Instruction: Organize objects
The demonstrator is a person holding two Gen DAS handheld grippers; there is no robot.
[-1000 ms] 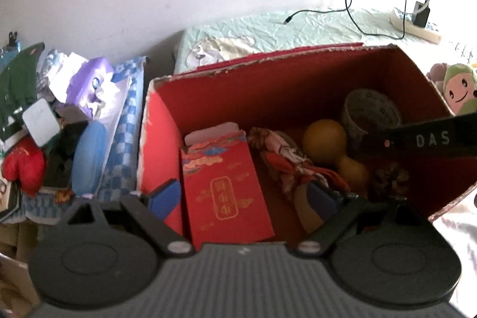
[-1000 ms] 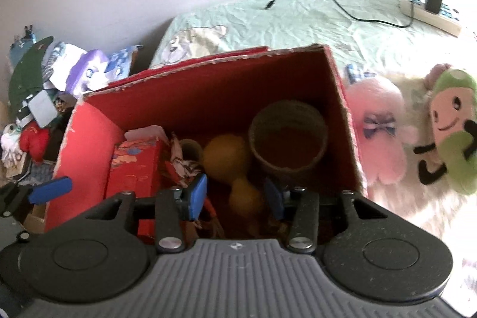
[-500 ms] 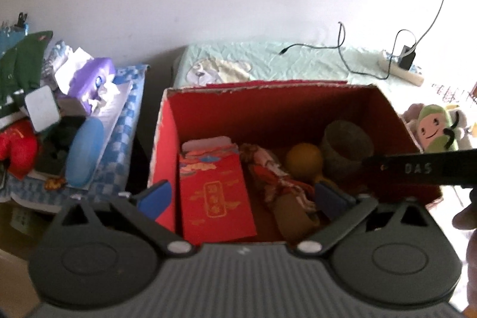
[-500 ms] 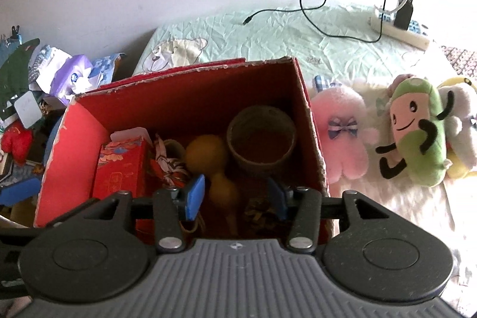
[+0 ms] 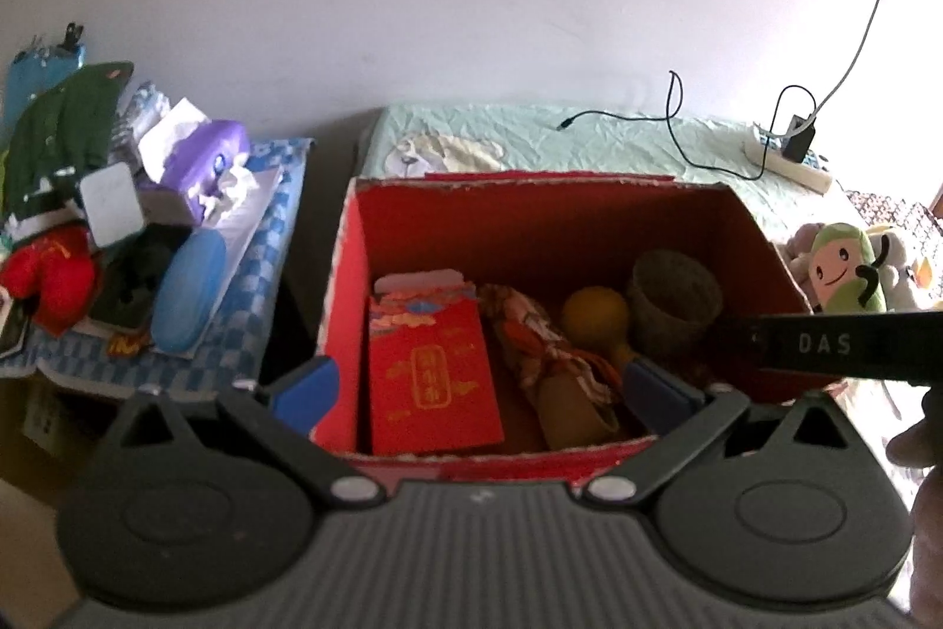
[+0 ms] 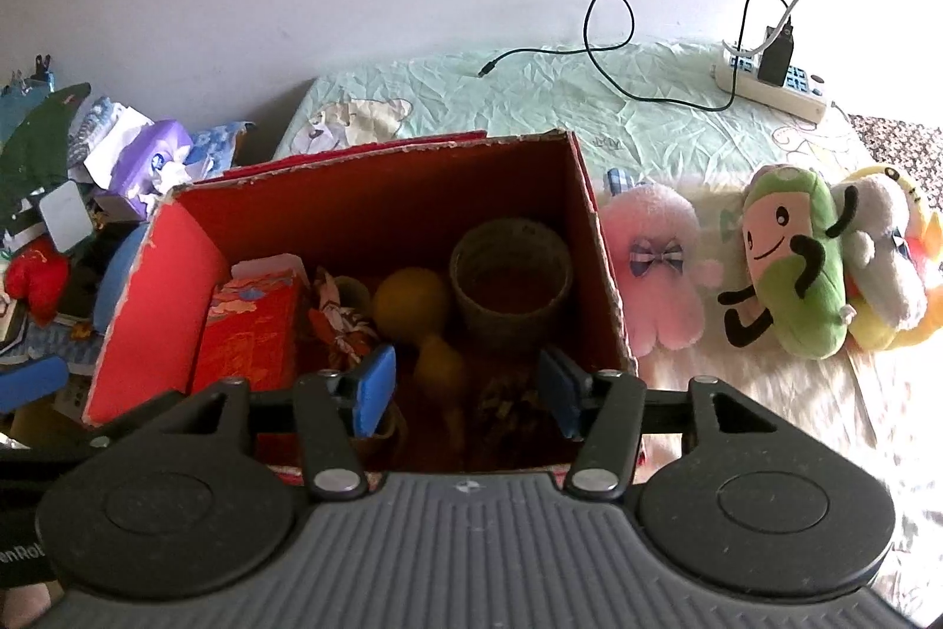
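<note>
A red cardboard box [image 5: 348,287] stands on the bed, holding a red envelope packet [image 5: 433,381], a patterned cloth roll [image 5: 542,352], a yellow gourd [image 5: 592,313] and a woven cup [image 5: 675,296]. My left gripper [image 5: 483,390] hovers over the box's near left corner, open wide with nothing gripped. Over the near right part of the box [image 6: 147,310] my right gripper [image 6: 465,387] has its jaws opening, and nothing is pressed between its pads. The gourd [image 6: 409,299] and cup [image 6: 510,275] lie beyond them. The right gripper's black bar crosses the left wrist view at the right.
Pink [image 6: 660,275], green [image 6: 790,263] and white-yellow [image 6: 884,252] plush toys lie right of the box. A power strip [image 6: 766,86] with cables sits at the bed's far edge. A cluttered side table on the left carries a purple tissue pack [image 5: 200,163] and a blue case [image 5: 188,287].
Both grippers have drawn back and up from the box, so more of the bed and toys shows. The right jaws have spread wider; the left jaws widened slightly.
</note>
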